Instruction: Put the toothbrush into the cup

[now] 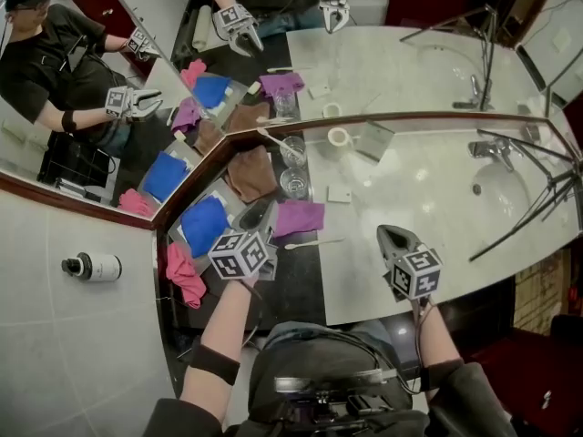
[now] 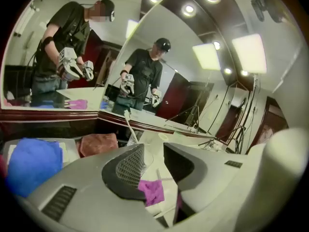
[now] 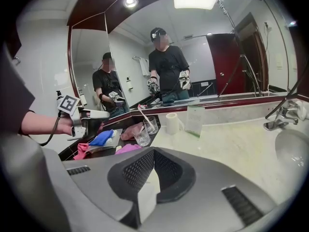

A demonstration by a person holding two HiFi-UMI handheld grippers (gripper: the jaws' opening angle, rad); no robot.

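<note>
Two clear glass cups stand on the dark counter strip by the mirror. The far cup [image 1: 293, 150] [image 3: 150, 124] has a white toothbrush [image 1: 271, 138] [image 2: 128, 124] leaning in it. The nearer cup [image 1: 294, 183] [image 3: 141, 137] looks empty. A second white toothbrush [image 1: 314, 242] [image 2: 157, 174] lies flat beside a purple cloth [image 1: 299, 217] [image 2: 152, 191]. My left gripper [image 1: 255, 217] [image 2: 153, 161] hovers near the purple cloth, open, with nothing between its jaws. My right gripper [image 1: 392, 235] [image 3: 153, 166] is shut and empty over the pale marble counter [image 1: 410, 198].
A brown cloth [image 1: 250, 173], a blue cloth [image 1: 204, 224] on a tray and a pink cloth [image 1: 185, 274] lie at the left. A white roll [image 1: 339, 137], a clear sign stand [image 1: 373, 141] and a small card [image 1: 339, 193] sit mid-counter. Sink [image 1: 496, 189], faucet [image 1: 487, 148] and tripod legs [image 1: 537, 208] are at the right.
</note>
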